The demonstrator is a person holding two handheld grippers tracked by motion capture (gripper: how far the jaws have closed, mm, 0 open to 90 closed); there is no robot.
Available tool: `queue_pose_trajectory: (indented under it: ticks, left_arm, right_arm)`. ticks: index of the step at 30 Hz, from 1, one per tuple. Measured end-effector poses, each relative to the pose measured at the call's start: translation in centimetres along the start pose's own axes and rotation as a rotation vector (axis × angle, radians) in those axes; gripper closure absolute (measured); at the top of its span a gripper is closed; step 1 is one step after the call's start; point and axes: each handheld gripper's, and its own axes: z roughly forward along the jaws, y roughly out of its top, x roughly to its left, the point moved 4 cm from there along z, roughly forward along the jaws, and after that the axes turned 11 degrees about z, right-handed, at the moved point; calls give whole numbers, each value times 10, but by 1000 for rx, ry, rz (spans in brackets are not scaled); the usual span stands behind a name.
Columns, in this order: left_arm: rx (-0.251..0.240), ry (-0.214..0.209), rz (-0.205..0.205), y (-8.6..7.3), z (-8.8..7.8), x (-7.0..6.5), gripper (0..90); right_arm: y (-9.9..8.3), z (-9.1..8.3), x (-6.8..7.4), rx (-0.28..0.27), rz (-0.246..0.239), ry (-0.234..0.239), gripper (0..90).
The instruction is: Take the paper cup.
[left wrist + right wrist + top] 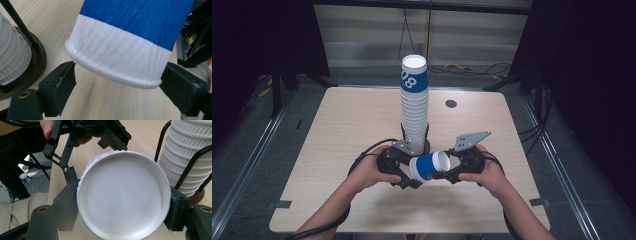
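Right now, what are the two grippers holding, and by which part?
The right gripper clamps the blue-and-white paper cup across its base end, a jaw on each side. The left gripper straddles the cup's rim end, one jaw touching, the other slightly off.

We see a light wooden surface with rounded corners in the middle of a dim room. A small dark round spot sits near its far edge. The floor around it is grey. Shiny metal rails run along the floor on both sides. Far back there is a pale wall with wide stripes. Black curtains hang at the left and right. Black cables and a yellow one lie on the floor behind.
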Motion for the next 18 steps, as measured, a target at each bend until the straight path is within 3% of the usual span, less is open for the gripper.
queue_pose_trajectory:
  ticks: [18]
  left_arm:
    - [-13, -4, -9, 1, 7, -2, 150]
  right_arm:
    - [0, 4, 1, 4, 1, 9, 271]
